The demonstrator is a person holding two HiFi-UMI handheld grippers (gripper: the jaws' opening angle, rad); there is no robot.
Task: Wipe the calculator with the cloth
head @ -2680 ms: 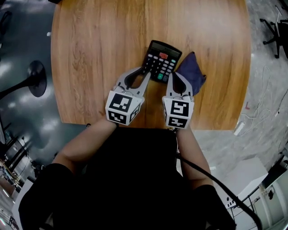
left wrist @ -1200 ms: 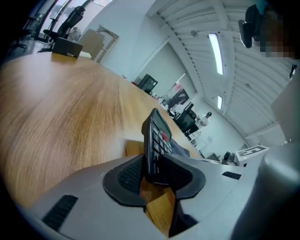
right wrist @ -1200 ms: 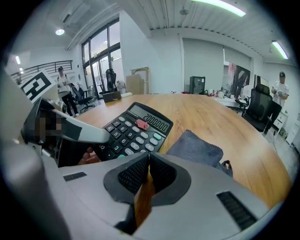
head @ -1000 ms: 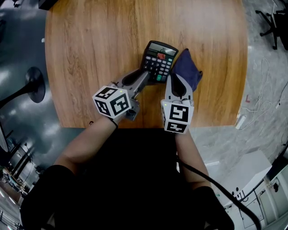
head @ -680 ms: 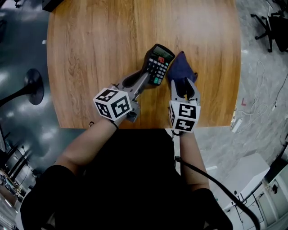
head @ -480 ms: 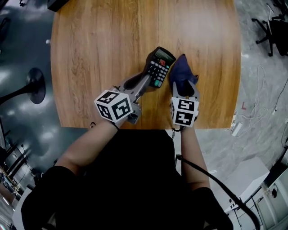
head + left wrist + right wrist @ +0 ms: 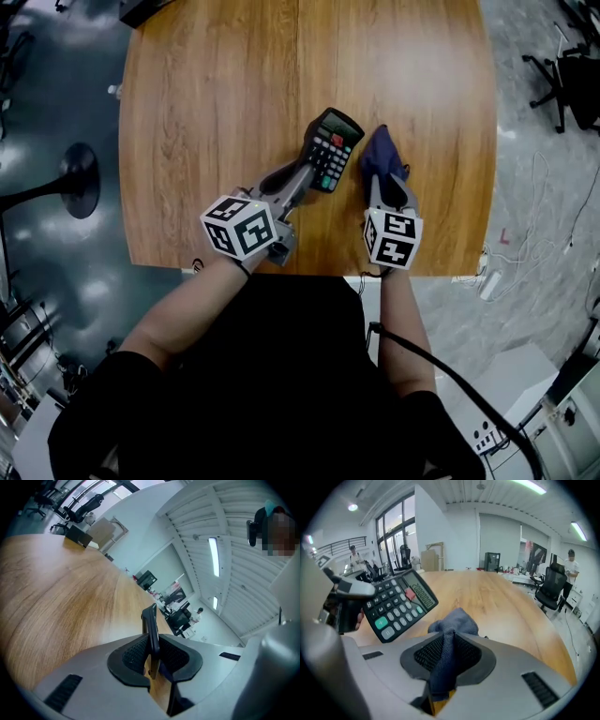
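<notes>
Both forearms reach forward over the near edge of the wooden table. The left gripper is tilted a little downward. Its jaws have just been closing and now clamp the near end of the calculator, which is raised off the table. Just to the right, the right gripper points down more steeply, and its jaws have just been closing on the blue cloth.

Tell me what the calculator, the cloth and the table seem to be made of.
Calculator: likely hard black plastic, matte; rigid casing, moulded keys.
Cloth: soft dark blue fabric; it bunches and folds.
Table: wood or wood-look laminate; grain lines, faint sheen.
</notes>
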